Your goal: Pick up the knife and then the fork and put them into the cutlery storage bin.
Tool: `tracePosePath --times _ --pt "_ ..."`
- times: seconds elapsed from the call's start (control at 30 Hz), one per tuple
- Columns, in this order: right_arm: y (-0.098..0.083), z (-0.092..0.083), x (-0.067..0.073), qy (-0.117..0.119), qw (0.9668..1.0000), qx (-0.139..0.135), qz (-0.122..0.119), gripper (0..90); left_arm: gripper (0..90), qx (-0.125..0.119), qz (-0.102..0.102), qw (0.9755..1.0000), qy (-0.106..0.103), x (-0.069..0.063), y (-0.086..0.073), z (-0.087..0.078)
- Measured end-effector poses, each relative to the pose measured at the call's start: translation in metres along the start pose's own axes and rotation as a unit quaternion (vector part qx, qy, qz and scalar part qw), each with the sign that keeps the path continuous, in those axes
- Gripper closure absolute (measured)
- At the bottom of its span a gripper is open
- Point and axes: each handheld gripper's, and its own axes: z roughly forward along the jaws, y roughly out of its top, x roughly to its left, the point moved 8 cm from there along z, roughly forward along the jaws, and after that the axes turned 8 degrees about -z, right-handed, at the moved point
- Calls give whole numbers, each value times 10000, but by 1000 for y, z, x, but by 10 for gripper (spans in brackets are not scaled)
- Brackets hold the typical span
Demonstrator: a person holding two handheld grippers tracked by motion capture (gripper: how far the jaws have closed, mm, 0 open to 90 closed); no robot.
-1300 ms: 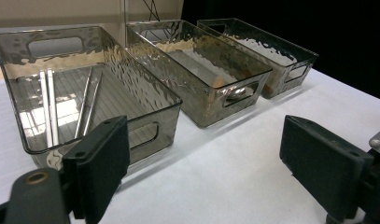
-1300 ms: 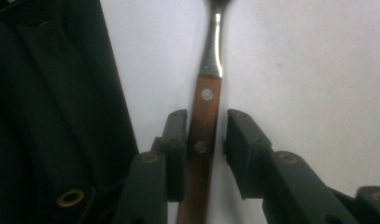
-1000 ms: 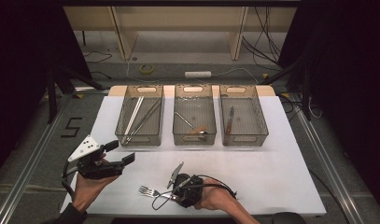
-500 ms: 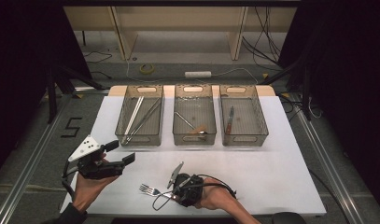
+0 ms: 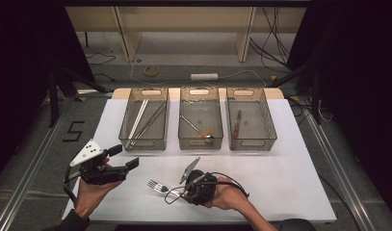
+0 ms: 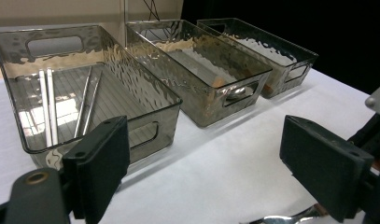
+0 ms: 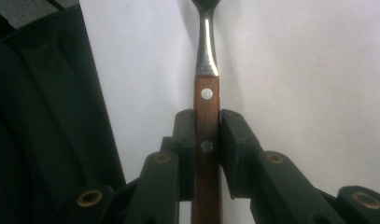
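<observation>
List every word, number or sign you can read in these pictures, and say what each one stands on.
"5": a dark numeral marked on the grey floor left of the table.
No other text is legible: the three bins, the fork and both grippers carry no readable label or brand.

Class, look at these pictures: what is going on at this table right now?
A person is sorting cutlery with two handheld grippers. The right gripper is shut on the wooden handle of a fork, low over the white table. The left gripper waits open at the near left. Behind stand three clear bins: the left bin holds metal chopsticks, the middle bin and right bin other utensils.
</observation>
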Motion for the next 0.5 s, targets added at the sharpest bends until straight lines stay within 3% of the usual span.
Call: tracePosePath --times 0.3,0.5 --pt "-2 -17 -13 -34 9992 -269 291 776 157 6 -7 10000 6 0 0 0" --pt "-5 -39 -29 -125 9965 -586 590 776 157 1 -22 10000 20 1 0 0"
